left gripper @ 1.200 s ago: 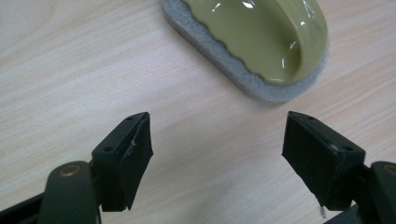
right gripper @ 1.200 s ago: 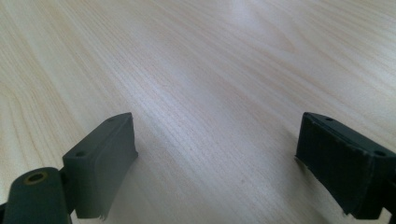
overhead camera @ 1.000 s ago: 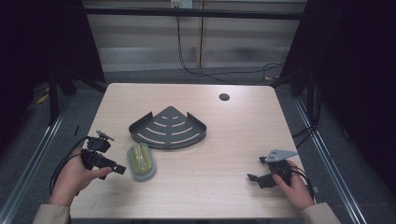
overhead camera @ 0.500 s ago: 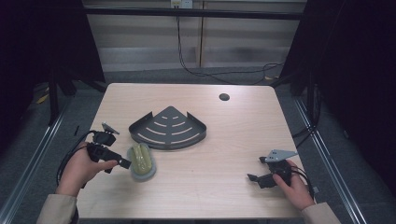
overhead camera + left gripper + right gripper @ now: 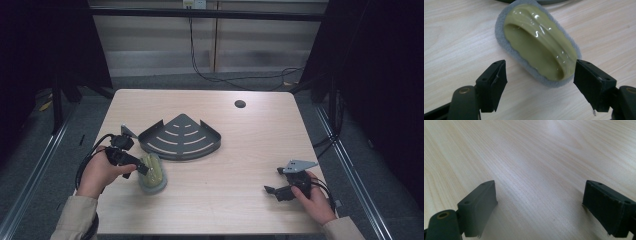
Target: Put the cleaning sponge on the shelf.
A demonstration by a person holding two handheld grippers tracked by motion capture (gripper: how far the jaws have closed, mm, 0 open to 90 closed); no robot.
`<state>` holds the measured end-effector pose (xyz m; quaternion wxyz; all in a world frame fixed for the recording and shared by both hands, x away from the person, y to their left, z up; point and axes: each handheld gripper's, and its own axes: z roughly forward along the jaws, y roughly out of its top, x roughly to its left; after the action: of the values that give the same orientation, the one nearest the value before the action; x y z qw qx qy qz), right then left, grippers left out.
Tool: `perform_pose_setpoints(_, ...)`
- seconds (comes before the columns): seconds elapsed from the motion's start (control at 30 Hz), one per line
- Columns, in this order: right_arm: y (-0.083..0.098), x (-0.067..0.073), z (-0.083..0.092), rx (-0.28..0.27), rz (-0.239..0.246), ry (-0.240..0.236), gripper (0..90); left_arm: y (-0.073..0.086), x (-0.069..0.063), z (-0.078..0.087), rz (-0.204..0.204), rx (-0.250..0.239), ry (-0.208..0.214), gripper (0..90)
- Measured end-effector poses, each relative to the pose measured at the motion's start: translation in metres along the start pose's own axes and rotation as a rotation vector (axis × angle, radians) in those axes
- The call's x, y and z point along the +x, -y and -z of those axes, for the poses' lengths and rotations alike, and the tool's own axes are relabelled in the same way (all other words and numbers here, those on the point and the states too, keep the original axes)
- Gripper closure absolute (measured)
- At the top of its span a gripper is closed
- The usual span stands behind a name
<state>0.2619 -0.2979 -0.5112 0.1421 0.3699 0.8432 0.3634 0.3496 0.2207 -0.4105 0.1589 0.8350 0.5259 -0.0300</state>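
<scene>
An oval scrubber (image 5: pixel 152 172) with a glossy olive-green handle and grey pad lies flat on the wooden table (image 5: pixel 240 145) at the front left. My left gripper (image 5: pixel 141 170) is at its left end, open; in the left gripper view the scrubber (image 5: pixel 540 42) lies just ahead of the jaws, whose gap (image 5: pixel 540 87) spans its near end without touching. A dark fan-shaped slotted corner rack (image 5: pixel 181 137) sits just behind it. My right gripper (image 5: pixel 267 191) rests open low over bare wood at the front right, nothing between its jaws (image 5: pixel 539 207).
A small round dark hole (image 5: pixel 240 104) sits at the table's back right. Black cables (image 5: pixel 240 75) trail on the floor behind the table, and dark frame posts stand at both sides.
My left gripper has moved right and forward, from beside the table's left edge up to the scrubber's left end. The right gripper has stayed put.
</scene>
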Motion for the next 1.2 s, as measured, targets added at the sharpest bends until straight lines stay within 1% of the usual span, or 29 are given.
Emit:
perform_pose_setpoints(0.1,0.0,0.001,0.0,0.0,-0.003,0.002,11.3,-0.005,-0.002,-0.003,0.004,0.009,-0.005,26.8)
perform_pose_setpoints(0.17,0.0,0.001,0.0,-0.002,-0.001,0.003,11.3,-0.008,-0.004,-0.005,0.011,0.008,-0.003,27.3)
perform_pose_setpoints(0.27,0.0,0.001,0.0,0.001,-0.002,0.007,11.3,-0.013,-0.006,-0.005,0.011,0.009,-0.008,28.3)
perform_pose_setpoints(0.33,0.0,0.001,0.0,0.001,-0.005,0.007,11.3,-0.014,-0.006,-0.006,0.017,0.003,-0.01,28.8)
perform_pose_setpoints(0.5,0.001,0.002,0.001,0.0,-0.004,0.009,11.3,-0.021,-0.011,-0.008,0.033,0.013,-0.01,30.6)
perform_pose_setpoints(0.6,0.001,0.002,0.001,0.0,-0.004,0.009,11.3,-0.022,-0.012,-0.01,0.037,0.017,-0.016,31.2)
perform_pose_setpoints(0.67,0.001,0.002,0.001,-0.001,-0.003,0.008,11.3,-0.024,-0.014,-0.012,0.055,0.019,-0.014,33.0)
perform_pose_setpoints(0.73,0.001,0.002,0.001,0.0,-0.004,0.009,11.3,-0.024,-0.014,-0.013,0.056,0.019,-0.015,34.4)
perform_pose_setpoints(0.77,0.001,0.002,0.001,0.0,-0.003,0.009,11.3,-0.024,-0.013,-0.014,0.064,0.023,-0.015,34.8)
perform_pose_setpoints(0.87,0.001,0.002,0.001,0.0,-0.003,0.008,11.3,-0.024,-0.012,-0.016,0.067,0.026,-0.019,35.9)
perform_pose_setpoints(0.9,0.001,0.002,0.001,0.0,-0.004,0.008,11.3,-0.024,-0.012,-0.017,0.077,0.027,-0.02,36.8)
perform_pose_setpoints(0.93,0.001,0.002,0.001,0.0,-0.004,0.008,11.3,-0.024,-0.012,-0.017,0.077,0.027,-0.02,37.4)
perform_pose_setpoints(1.03,0.001,0.002,0.001,-0.001,-0.003,0.008,11.3,-0.023,-0.01,-0.017,0.097,0.025,-0.02,39.3)
perform_pose_setpoints(1.1,0.001,0.002,0.001,0.0,-0.004,0.009,11.3,-0.024,-0.01,-0.018,0.102,0.024,-0.015,40.0)
perform_pose_setpoints(1.2,0.001,0.002,0.001,-0.001,-0.003,0.008,11.3,-0.024,-0.01,-0.019,0.1,0.032,-0.011,41.1)
